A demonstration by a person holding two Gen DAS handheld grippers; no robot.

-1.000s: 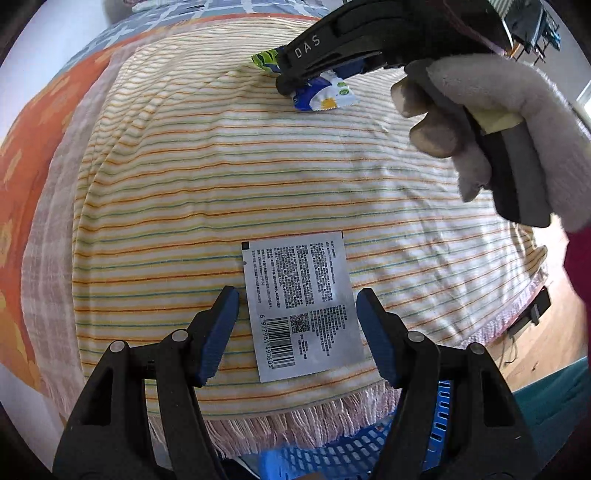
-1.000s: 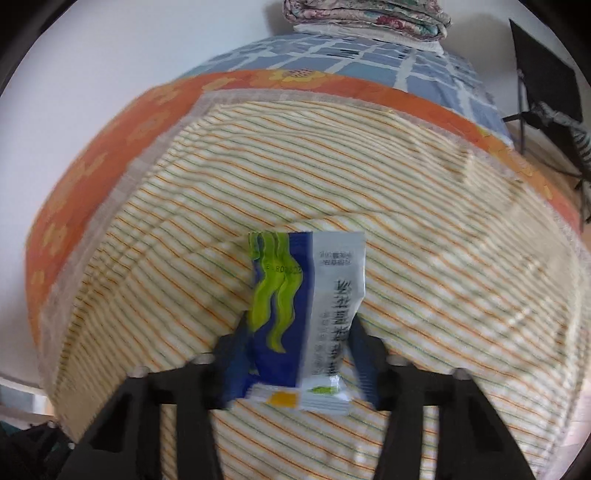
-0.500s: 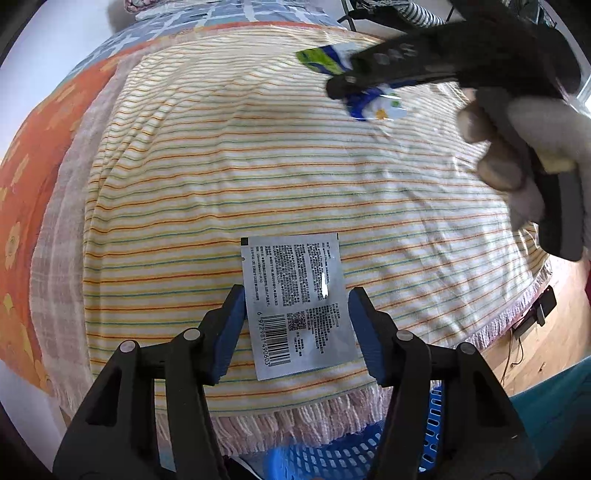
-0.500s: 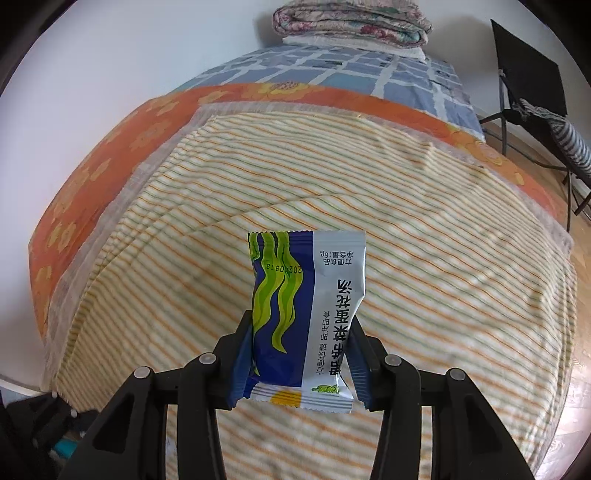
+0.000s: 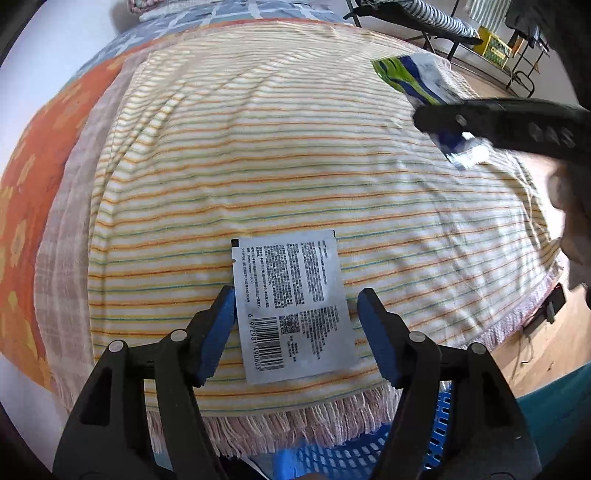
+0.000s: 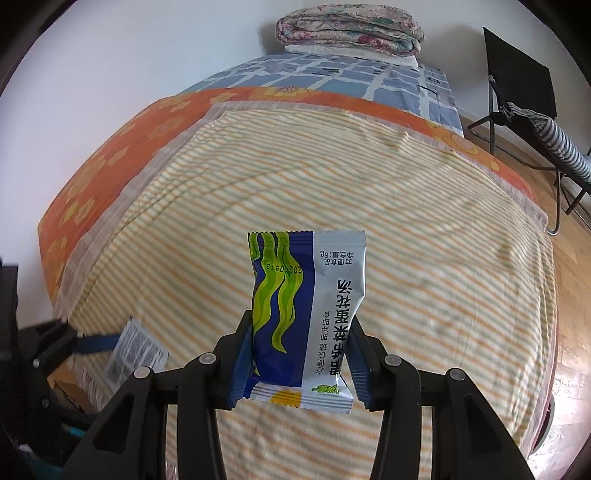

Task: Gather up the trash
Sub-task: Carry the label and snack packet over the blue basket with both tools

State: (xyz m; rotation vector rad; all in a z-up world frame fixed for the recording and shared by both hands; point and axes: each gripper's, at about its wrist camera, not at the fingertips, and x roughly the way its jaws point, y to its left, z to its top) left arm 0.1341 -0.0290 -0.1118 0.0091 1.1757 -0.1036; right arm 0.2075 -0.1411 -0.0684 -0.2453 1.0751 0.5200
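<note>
A silver sachet [image 5: 291,306] with a barcode lies flat on the striped blanket [image 5: 295,166] near its fringed front edge. My left gripper [image 5: 295,295] straddles the sachet and its jaws are opening. The left pad [image 5: 221,325] touches the sachet's edge and the right pad stands apart from it. My right gripper [image 6: 301,321] is shut on a blue, green and silver snack packet [image 6: 306,306], held upright above the blanket. The left wrist view shows that packet [image 5: 417,79] at the upper right, in the right gripper [image 5: 439,125]. The sachet [image 6: 135,350] also shows at the right wrist view's lower left.
A blue plastic basket [image 5: 332,458] stands on the floor below the blanket's fringe. A folded quilt [image 6: 349,27] lies at the bed's far end. A black folding chair [image 6: 517,85] stands on the wooden floor to the right. A gloved hand [image 5: 569,206] holds the right gripper.
The right gripper has carried the snack packet to the right and higher above the blanket. The left jaws narrowed around the silver sachet, then widened again; the sachet has stayed flat.
</note>
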